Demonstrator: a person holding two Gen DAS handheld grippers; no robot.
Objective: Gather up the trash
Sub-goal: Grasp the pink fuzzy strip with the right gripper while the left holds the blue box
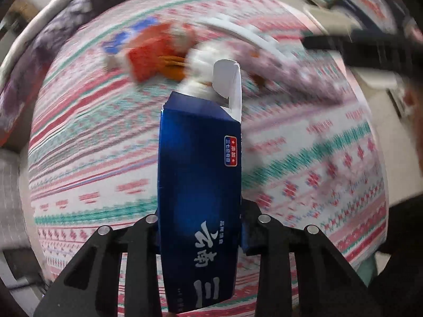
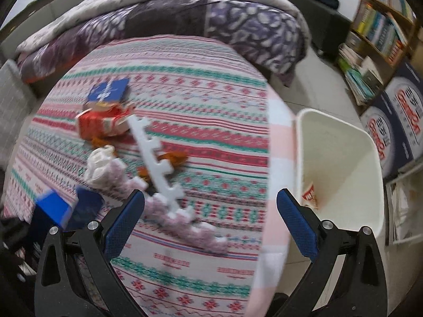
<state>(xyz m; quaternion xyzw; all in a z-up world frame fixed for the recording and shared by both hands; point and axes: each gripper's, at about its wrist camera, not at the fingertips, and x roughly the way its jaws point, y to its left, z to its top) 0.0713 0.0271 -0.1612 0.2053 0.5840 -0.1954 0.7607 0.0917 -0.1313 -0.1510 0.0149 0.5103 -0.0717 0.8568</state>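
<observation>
Your left gripper (image 1: 199, 235) is clamped on a blue carton (image 1: 199, 174) above the bed (image 2: 211, 100); your right gripper (image 2: 211, 219) hangs apart, empty. The white bin (image 2: 341, 142) holds one scrap; boxes, tissue and foam strips remain.

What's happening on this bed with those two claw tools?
A person is clearing trash off the bed. The left gripper is clamped on a tall blue carton. The right gripper hangs open and empty over a white foam strip and crumpled tissue. A white bin waits beside the bed.
</observation>
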